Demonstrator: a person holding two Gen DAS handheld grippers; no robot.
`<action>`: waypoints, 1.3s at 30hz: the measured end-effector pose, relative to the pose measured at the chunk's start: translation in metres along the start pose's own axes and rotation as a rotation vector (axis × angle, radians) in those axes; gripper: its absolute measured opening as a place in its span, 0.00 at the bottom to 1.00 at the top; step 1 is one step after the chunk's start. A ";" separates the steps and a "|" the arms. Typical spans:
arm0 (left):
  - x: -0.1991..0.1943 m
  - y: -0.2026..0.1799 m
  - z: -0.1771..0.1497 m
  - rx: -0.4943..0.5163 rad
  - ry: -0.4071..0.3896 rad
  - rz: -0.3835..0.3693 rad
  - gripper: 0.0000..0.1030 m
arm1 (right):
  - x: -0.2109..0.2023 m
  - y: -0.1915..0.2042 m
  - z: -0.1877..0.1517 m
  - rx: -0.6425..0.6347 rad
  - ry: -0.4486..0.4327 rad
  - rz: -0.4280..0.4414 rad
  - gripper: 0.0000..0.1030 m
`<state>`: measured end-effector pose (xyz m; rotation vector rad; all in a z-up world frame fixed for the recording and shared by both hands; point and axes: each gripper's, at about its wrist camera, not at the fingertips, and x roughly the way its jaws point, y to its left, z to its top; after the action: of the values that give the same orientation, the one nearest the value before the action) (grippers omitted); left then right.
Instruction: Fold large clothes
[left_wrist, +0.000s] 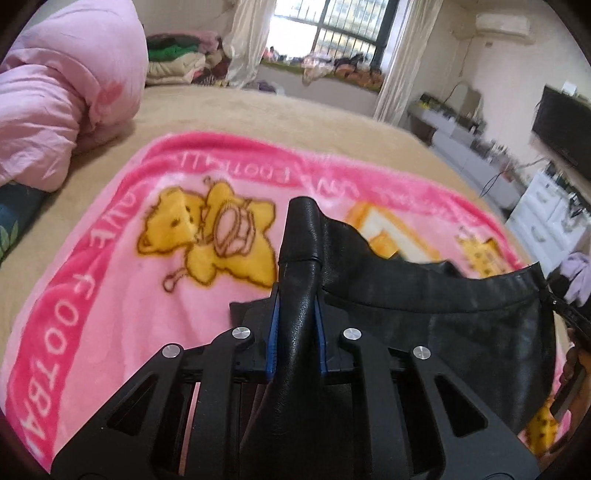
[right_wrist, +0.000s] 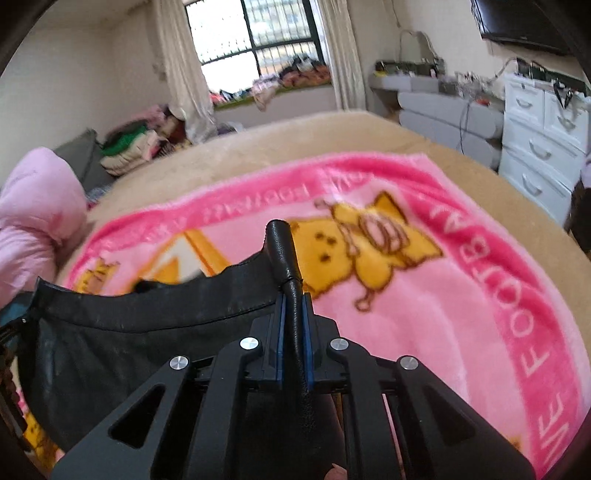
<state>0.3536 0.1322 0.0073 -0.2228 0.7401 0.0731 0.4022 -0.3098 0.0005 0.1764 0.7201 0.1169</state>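
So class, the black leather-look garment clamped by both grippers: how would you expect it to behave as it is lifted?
The black garment probably drapes rather than stays stiff: it sags between the left gripper and right gripper. Its smooth, shiny surface may slip. The thick rolled edge standing above the fingers suggests some weight.

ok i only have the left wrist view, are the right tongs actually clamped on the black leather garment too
Observer: Yes, the right tongs are shut on a rolled edge of the black leather garment.
Operator: is it lifted there
Observer: Its edge sags between both tongs above the pink cartoon-bear fleece blanket.
Operator: anything to its right
Observer: A white plastic drawer unit stands beyond the bed.
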 end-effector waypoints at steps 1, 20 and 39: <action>0.006 0.001 -0.004 0.005 0.011 0.015 0.09 | 0.007 0.000 -0.004 -0.003 0.010 -0.014 0.07; 0.045 0.019 -0.028 -0.038 0.108 0.079 0.33 | 0.049 -0.002 -0.032 -0.033 0.094 -0.165 0.37; -0.024 0.022 -0.031 -0.036 0.056 0.064 0.91 | -0.044 -0.032 -0.057 0.166 0.040 0.078 0.82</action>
<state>0.3122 0.1468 -0.0019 -0.2358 0.8021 0.1418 0.3331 -0.3412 -0.0200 0.3612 0.7633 0.1351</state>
